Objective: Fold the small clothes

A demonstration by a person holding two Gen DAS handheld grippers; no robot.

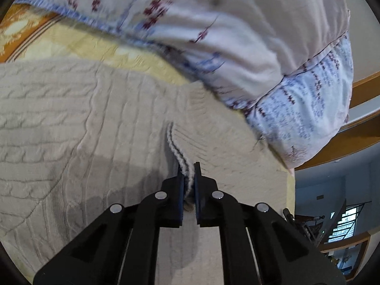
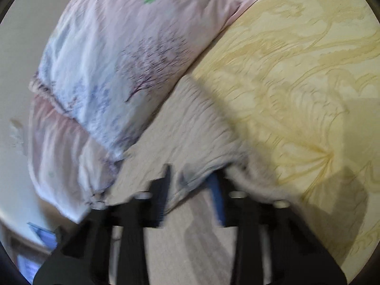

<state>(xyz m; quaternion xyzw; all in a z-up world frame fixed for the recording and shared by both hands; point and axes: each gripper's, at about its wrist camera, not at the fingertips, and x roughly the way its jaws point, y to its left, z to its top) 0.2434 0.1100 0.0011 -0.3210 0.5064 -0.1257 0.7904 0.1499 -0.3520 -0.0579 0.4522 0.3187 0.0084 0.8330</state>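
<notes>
A beige cable-knit sweater (image 1: 95, 123) lies spread on a yellow patterned bedspread (image 1: 99, 45). My left gripper (image 1: 189, 166) is shut on a ribbed edge of the sweater, which bunches between the blue pads. In the right wrist view the same sweater (image 2: 190, 123) lies on the bedspread (image 2: 296, 71). My right gripper (image 2: 192, 173) has a fold of the sweater between its fingers; the frame is blurred, and the jaws stand a hand's width apart with knit cloth filling the gap.
A floral pink-and-blue pillow (image 1: 237, 35) lies just beyond the sweater, touching its far edge; it also shows in the right wrist view (image 2: 114, 59). A wooden bed frame (image 1: 356, 137) and the room's floor lie past the mattress edge at right.
</notes>
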